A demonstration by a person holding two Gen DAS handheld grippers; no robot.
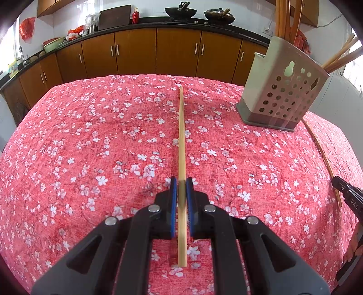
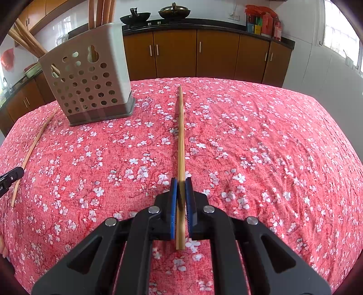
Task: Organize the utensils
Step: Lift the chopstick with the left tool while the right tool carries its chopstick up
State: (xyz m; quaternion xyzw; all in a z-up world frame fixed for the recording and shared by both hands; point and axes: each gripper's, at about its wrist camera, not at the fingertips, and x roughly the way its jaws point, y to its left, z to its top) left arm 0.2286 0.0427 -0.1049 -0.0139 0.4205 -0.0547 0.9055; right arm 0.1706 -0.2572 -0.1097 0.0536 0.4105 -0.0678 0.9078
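In the left wrist view, my left gripper (image 1: 181,182) is shut on a pale wooden chopstick (image 1: 181,136), which points away over the cloth. A beige perforated utensil holder (image 1: 283,90) stands at the far right and has several chopsticks in it. In the right wrist view, my right gripper (image 2: 180,182) is shut on a darker chopstick (image 2: 180,136). There the holder (image 2: 90,81) stands at the far left. Each view catches the other gripper at its edge: the right gripper (image 1: 342,186) with its chopstick (image 1: 322,154), the left gripper (image 2: 12,175) with its chopstick (image 2: 34,145).
A red floral tablecloth (image 1: 90,147) covers the table. Beyond its far edge runs a row of brown kitchen cabinets (image 1: 177,50) under a black counter with woks (image 1: 180,11). A window (image 2: 340,34) is on the right wall.
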